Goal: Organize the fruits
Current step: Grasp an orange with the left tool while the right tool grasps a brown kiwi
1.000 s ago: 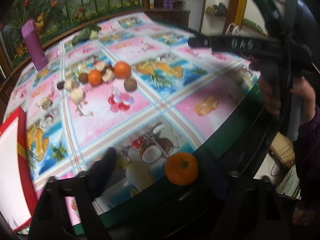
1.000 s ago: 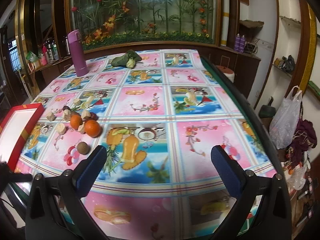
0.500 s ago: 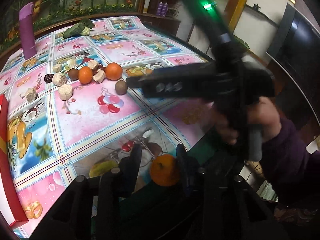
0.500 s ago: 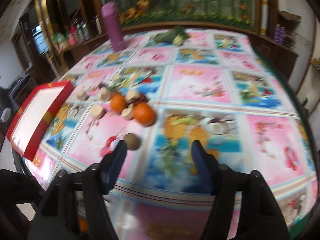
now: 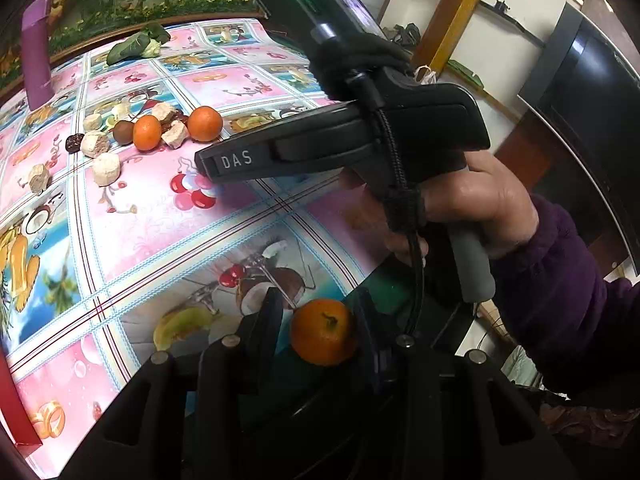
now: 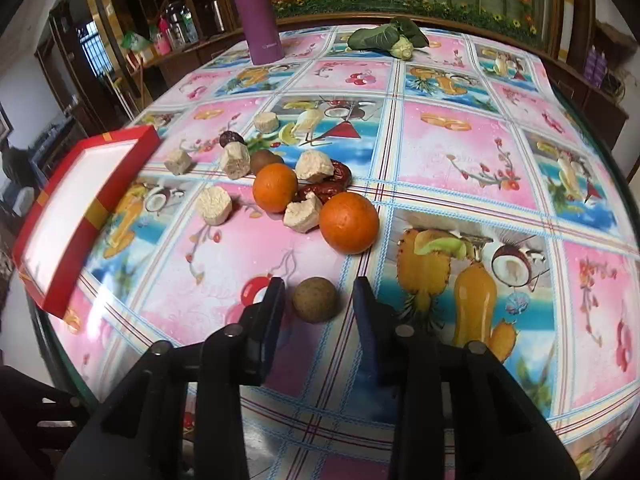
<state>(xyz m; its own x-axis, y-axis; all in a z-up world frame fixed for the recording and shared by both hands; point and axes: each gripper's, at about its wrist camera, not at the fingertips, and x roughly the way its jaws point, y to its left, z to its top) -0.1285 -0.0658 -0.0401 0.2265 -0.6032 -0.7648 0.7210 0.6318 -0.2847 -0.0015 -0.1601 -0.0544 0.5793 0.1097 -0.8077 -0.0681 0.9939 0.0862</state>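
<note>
My left gripper (image 5: 318, 320) is shut on an orange tangerine (image 5: 322, 331) near the table's front edge. My right gripper (image 6: 320, 300) is open, its fingers on either side of a small brown round fruit (image 6: 315, 299) on the cloth, with gaps on both sides. Beyond it lie two oranges (image 6: 349, 222) (image 6: 275, 187), another brown fruit (image 6: 266, 159), dark red dates (image 6: 320, 190) and several pale dried chunks (image 6: 214, 206). The same pile shows in the left wrist view (image 5: 205, 123). The right gripper's body (image 5: 344, 136) crosses the left wrist view.
A red-rimmed box with a white inside (image 6: 76, 204) sits at the table's left edge. A purple flask (image 6: 260, 12) and a leafy vegetable (image 6: 384, 38) stand at the far side. The fruit-print tablecloth (image 6: 460, 152) covers the round table.
My left gripper has closed on the tangerine. My right gripper has moved down and left to the fruit pile, narrowing around the brown fruit.
</note>
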